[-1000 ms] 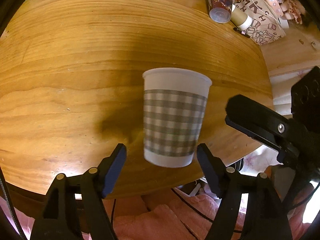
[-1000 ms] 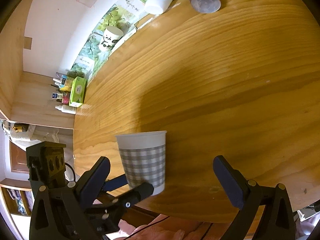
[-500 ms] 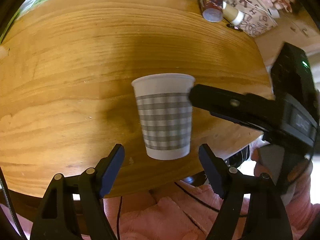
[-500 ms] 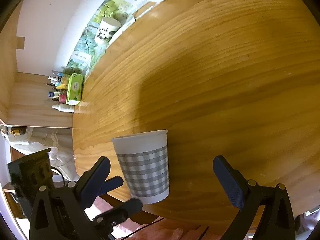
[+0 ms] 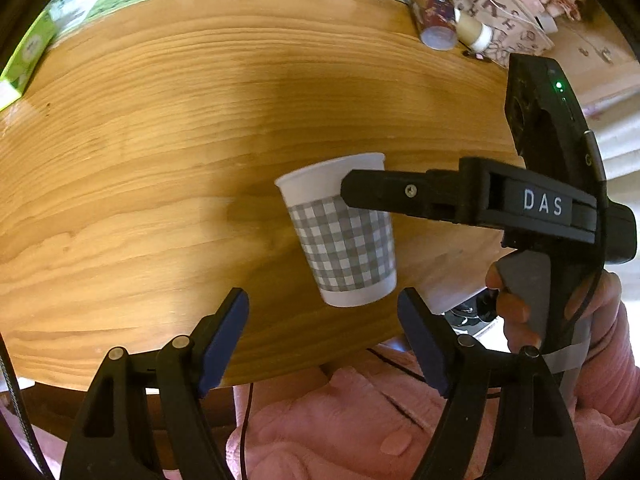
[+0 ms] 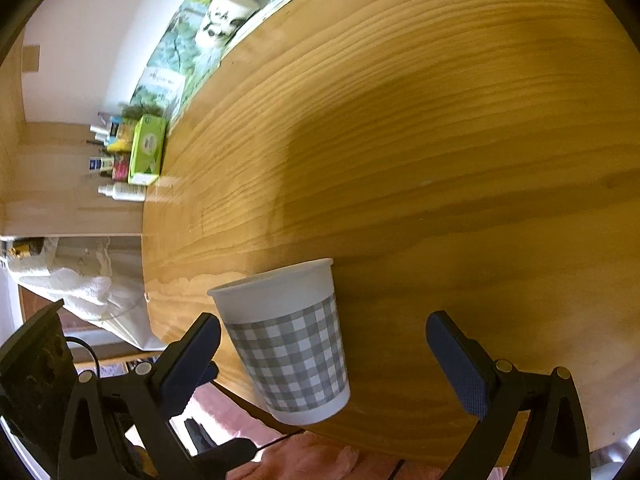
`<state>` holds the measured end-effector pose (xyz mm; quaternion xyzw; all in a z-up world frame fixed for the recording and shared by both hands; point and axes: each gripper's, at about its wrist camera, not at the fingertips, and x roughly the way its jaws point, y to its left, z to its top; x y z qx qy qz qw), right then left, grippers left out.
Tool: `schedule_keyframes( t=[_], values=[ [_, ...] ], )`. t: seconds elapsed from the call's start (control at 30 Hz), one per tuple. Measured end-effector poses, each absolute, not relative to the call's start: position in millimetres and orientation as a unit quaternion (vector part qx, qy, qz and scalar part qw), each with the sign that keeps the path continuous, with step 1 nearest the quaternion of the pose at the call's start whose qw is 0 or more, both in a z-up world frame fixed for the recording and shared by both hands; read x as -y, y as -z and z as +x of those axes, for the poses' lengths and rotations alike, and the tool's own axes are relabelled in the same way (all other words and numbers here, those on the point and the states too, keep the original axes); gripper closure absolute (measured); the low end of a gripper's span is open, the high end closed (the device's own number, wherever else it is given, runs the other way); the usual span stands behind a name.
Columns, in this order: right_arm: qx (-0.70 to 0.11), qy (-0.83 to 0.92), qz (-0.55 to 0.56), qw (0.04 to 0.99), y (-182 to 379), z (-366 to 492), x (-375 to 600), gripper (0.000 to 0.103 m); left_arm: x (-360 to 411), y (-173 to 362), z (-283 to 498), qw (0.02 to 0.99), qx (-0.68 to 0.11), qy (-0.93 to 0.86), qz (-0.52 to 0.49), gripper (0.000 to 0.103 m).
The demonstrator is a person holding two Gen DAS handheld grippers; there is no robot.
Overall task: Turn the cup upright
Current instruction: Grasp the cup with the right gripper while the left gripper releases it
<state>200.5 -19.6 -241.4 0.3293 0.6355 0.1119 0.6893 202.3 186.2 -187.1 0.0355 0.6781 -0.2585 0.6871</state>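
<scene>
Closing your right hand-held gripper [image 6: 322,354] around the upright checked paper cup [image 6: 286,344], jaws unclenched | left hand-held gripper [image 5: 322,334] released, backing off | flip looks done.

Gingham paper cup [image 5: 344,236] standing rim-up near the front edge of the wooden table [image 5: 160,160], tilted slightly. Left gripper [image 5: 324,336] wide apart below it, blue pads [image 5: 224,332] clear of the cup on both sides. Right gripper [image 5: 362,192] reaching in from the right, one black finger crossing the cup's upper rim. Printed tumbler [image 5: 434,14] lying on its side at the far edge, beside a patterned bag [image 5: 508,28]
</scene>
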Motion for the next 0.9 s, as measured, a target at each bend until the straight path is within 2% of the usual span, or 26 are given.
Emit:
schedule_keyframes(
  t=[0.33,0.53,0.7,0.9],
  values=[
    [-0.658,-0.142,0.284,0.683,243,220,-18,0.007,-215,184,209,0.699,-0.679,0.225,0.005,0.023],
    [-0.666,-0.152,0.251,0.686,243,229,-39,0.018,-224,183,213,0.702,-0.681,0.211,-0.003,0.023],
    [-0.667,-0.151,0.246,0.687,243,234,-44,0.034,-236,183,217,0.703,-0.681,0.203,-0.012,0.023],
    [-0.643,-0.149,0.241,0.711,233,235,-43,0.035,-236,183,221,0.704,-0.68,0.203,-0.012,0.023]
  ],
)
